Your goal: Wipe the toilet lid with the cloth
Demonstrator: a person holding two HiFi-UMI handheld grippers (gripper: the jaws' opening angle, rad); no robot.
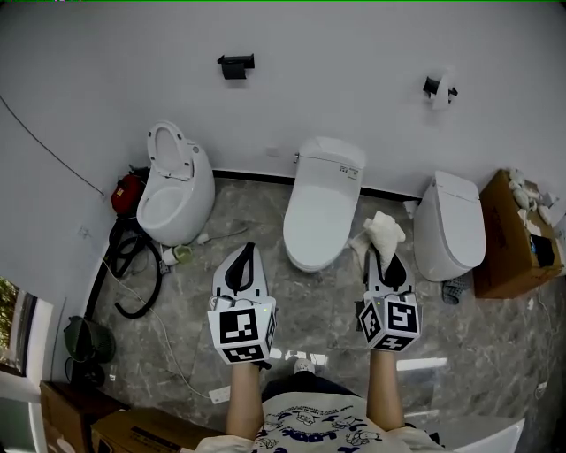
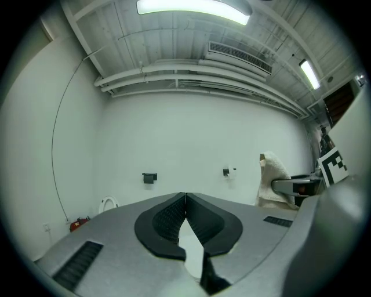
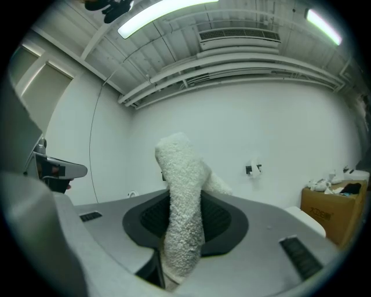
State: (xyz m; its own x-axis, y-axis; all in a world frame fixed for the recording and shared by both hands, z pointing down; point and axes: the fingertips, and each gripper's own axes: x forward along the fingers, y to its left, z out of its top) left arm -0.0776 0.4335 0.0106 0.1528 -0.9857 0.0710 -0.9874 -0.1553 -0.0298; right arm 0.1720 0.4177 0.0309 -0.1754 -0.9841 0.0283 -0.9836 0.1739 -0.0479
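The floor (image 1: 336, 301) is grey veined stone. Three glossy white toilets stand along the wall. The left toilet (image 1: 172, 190) has its seat raised. The middle toilet lid (image 1: 317, 221) is closed, smooth and oval. The right toilet (image 1: 451, 226) is also closed, with a brown cardboard box (image 1: 508, 239) beside it.

The left tongs (image 2: 185, 197) are closed, ribbed black pads meeting, with nothing between them. The right tongs (image 3: 185, 203) grip the cloth (image 3: 182, 214), a white, nubby terry fold standing above the pads. In the head view the cloth (image 1: 382, 232) appears just right of the middle lid.

Only the gripper views show the ceiling strip light (image 2: 191, 7). The shirt print is unreadable.
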